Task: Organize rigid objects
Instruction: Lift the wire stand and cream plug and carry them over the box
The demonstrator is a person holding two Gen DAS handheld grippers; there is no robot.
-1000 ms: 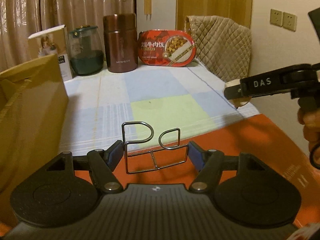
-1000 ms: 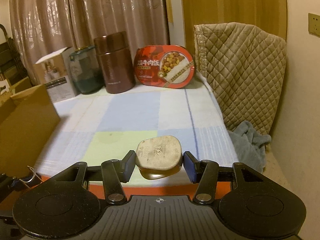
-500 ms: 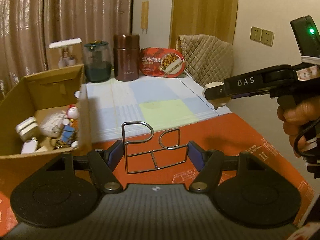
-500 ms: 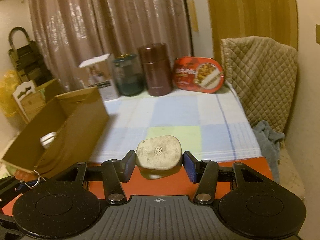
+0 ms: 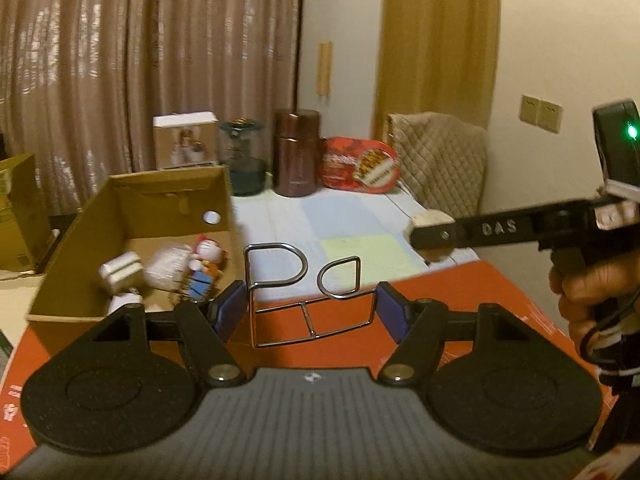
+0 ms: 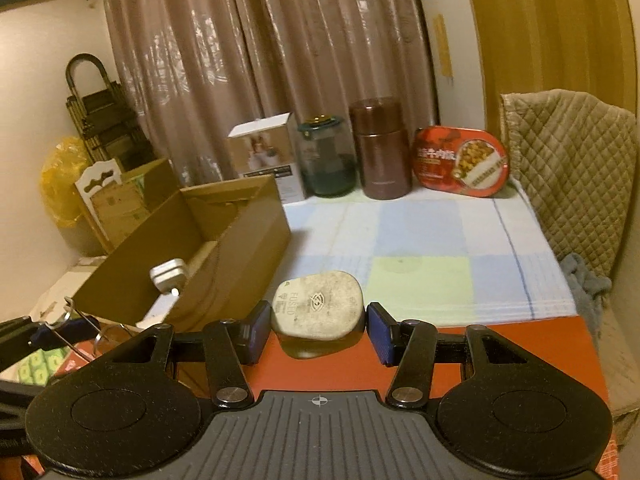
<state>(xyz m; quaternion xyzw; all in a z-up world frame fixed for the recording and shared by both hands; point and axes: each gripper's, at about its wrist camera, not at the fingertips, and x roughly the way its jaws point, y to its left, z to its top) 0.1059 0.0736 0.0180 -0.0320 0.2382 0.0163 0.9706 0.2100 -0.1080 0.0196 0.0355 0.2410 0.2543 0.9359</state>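
Gripping wire rack (image 5: 306, 296) w/ left tool (image 5: 310, 312); right tool (image 6: 318, 330) clamps plug (image 6: 318, 306).

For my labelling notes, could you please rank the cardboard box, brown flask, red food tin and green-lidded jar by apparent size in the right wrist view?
1. cardboard box, though nearer the camera
2. brown flask and red food tin, too alike to rank
3. green-lidded jar

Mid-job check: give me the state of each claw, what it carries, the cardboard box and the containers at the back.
Left claw: shut on wire rack, held off the table.
Right claw: shut on fused plug, lifted.
Cardboard box: open, partly filled with small items.
Glass jar: upright, lidded.
Brown flask: upright, closed.
Red food tin: propped on edge.
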